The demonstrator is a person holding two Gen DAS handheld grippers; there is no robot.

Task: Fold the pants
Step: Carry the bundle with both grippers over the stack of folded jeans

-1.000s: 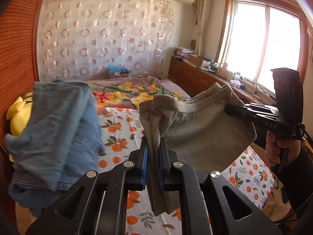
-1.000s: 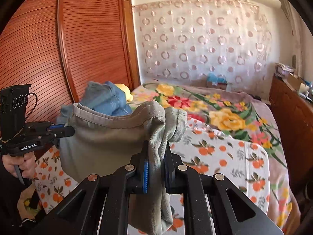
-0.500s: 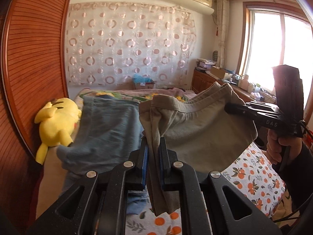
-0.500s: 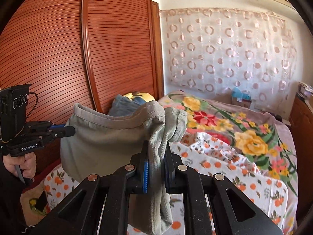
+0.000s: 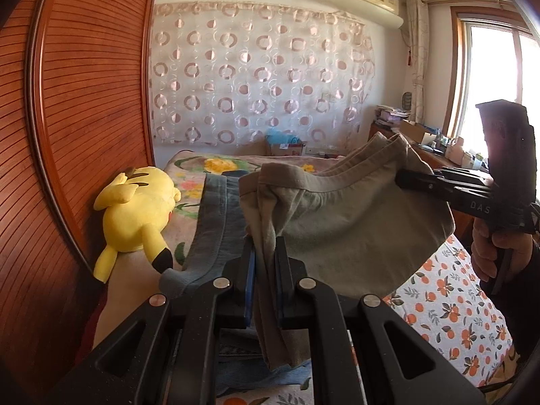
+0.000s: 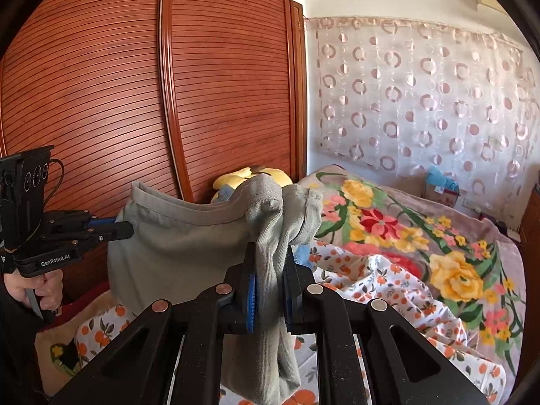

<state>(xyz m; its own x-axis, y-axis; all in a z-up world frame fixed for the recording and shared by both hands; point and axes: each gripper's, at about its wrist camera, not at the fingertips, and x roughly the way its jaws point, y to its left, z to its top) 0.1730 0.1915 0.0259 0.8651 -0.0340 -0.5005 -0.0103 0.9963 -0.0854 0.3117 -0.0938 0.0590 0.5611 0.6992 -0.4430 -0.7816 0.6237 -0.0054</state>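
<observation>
Both gripper (image 5: pixel 265 253) ends clamp folded grey-green pants (image 5: pixel 354 222), hanging creased

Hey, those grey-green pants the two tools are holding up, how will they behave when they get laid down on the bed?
Probably floppy: the grey-green pants sag between the left tool and the right tool. Likely light, since two small pinches hold them up. The loose ends hanging below each tool may bunch on landing.

Left wrist view: close over own fingers (image 5: pixel 285 270), faces bed (image 5: pixel 449 307), curtain wall. Right wrist view: faces wardrobe (image 6: pixel 135 84). Both share grey pants (image 5: pixel 337 233), yellow plush (image 5: pixel 138 209).
</observation>
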